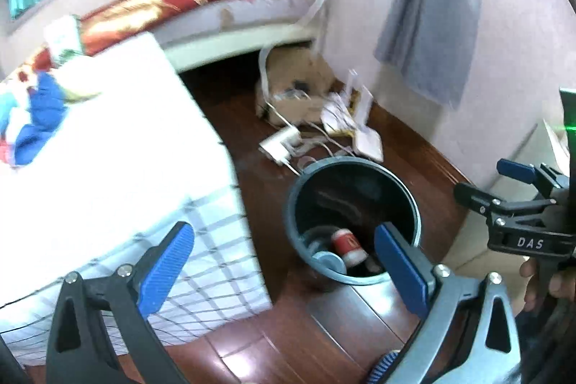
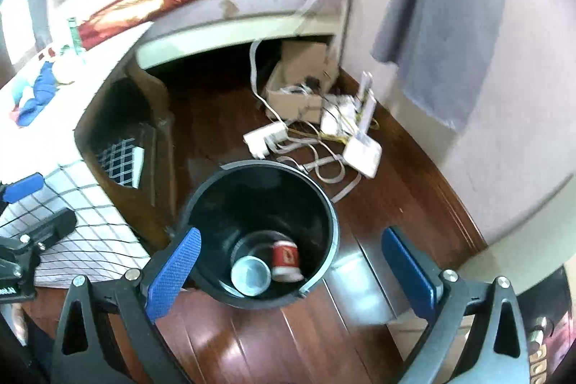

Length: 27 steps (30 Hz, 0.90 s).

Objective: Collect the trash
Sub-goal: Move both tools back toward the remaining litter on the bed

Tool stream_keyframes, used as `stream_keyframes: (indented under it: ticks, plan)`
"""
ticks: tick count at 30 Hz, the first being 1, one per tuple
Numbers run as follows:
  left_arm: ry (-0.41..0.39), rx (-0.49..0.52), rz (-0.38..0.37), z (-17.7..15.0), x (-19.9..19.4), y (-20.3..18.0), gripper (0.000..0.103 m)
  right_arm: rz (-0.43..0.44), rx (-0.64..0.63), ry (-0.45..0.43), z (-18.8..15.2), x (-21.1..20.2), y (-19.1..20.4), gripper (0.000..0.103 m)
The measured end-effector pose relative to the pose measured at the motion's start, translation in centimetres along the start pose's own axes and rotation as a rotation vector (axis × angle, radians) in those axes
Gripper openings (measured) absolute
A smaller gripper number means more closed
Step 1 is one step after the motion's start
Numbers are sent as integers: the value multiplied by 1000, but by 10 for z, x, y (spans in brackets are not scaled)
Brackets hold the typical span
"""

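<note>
Left gripper (image 1: 284, 261) spread wide, holding nothing, above wood floor (image 1: 316, 330). Right gripper (image 2: 291, 261) likewise wide apart and empty, directly over dark bin (image 2: 262, 236). Inside bin, at bottom: 2 cups, 1 red (image 2: 285, 258) on its side, 1 pale blue (image 2: 250, 276) with mouth up, touching. Behind bin, white power strip (image 2: 266, 137), tangled cables (image 2: 324, 164), router (image 2: 363, 150), cardboard box (image 2: 298, 85). Left of bin, white checked cloth (image 1: 201, 258) over table.

One bin (image 2: 216, 197), two cups (image 2: 284, 256) inside
</note>
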<state>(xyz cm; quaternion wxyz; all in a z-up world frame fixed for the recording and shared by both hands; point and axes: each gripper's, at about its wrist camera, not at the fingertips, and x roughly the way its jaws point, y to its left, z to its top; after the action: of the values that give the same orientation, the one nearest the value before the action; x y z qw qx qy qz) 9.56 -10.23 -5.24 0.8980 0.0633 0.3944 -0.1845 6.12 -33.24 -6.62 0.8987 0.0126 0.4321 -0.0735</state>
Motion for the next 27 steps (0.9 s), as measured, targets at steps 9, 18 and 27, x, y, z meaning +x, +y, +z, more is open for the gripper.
stream_keyframes:
  ticks: [9, 18, 27]
  plan:
    - [-151, -158, 103, 1, -67, 87, 101, 76, -104, -103, 38, -26, 81, 103]
    - [-225, -304, 306, -19, -104, 192, 101, 181, -202, -151, 66, -32, 176, 103]
    - [-224, -458, 371, -34, -107, 266, 97, 261, -296, -173, 93, -23, 255, 103]
